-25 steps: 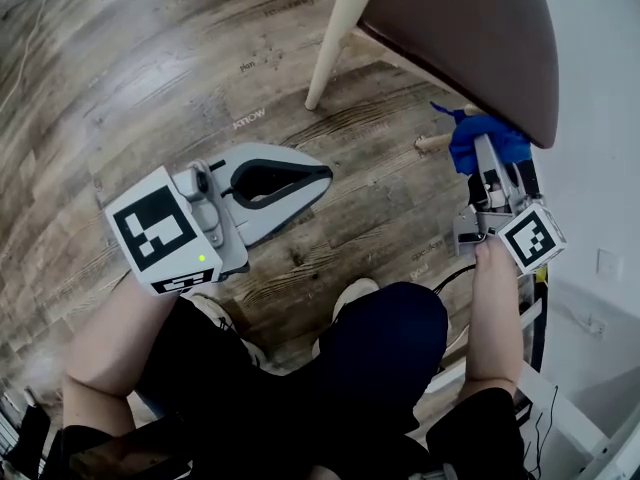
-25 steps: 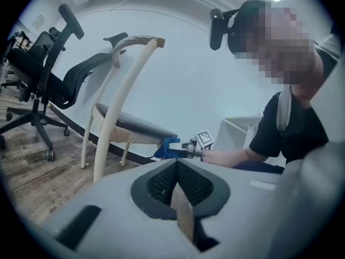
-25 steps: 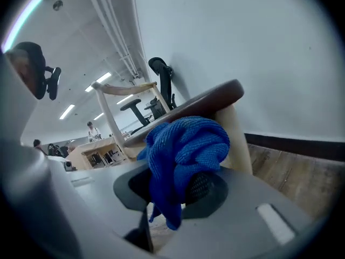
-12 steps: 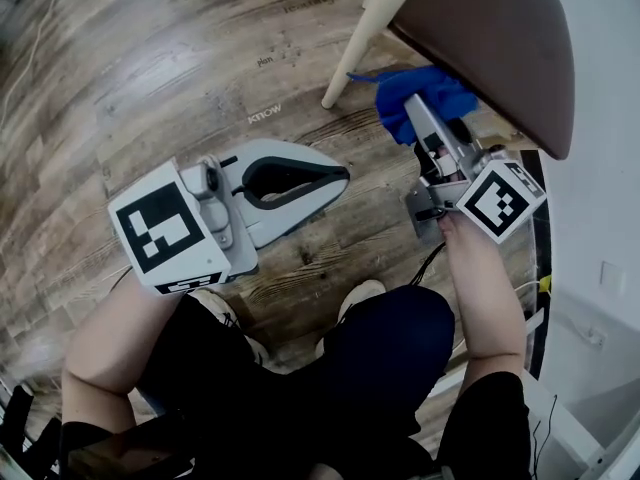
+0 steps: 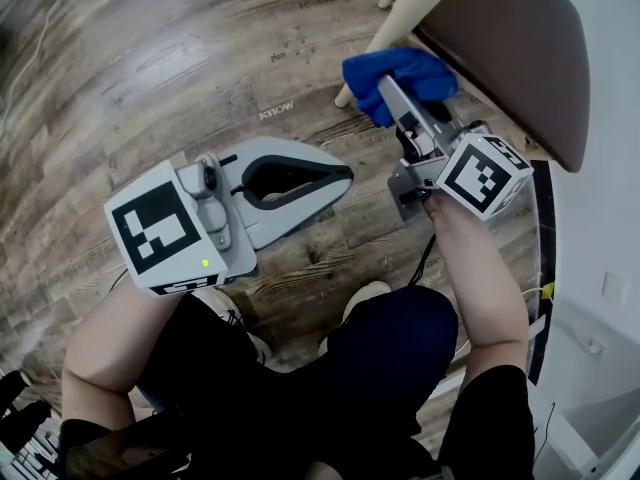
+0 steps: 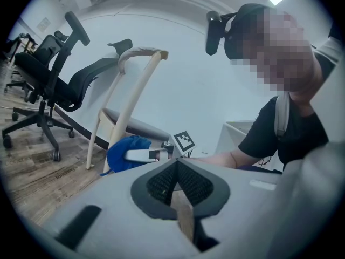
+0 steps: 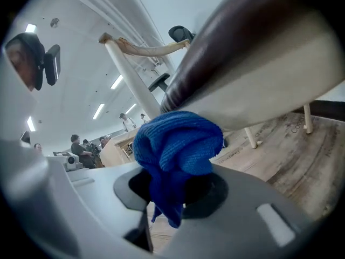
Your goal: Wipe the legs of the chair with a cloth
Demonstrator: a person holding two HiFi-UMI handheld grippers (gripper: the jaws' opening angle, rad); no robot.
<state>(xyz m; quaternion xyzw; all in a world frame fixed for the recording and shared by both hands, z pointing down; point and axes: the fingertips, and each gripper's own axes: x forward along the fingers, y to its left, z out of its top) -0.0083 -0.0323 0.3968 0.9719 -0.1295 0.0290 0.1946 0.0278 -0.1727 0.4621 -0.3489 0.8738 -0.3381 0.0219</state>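
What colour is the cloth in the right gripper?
Blue; the cloth shows best in the right gripper view.

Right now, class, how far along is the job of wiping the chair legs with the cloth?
Done: the blue knitted cloth is clamped in the right hand-held gripper. In hand: it sits against the lower part of one cream wooden chair leg. Left: the other legs; no picture shows whether any leg is already clean. The left hand-held gripper is shut and empty, off the chair.
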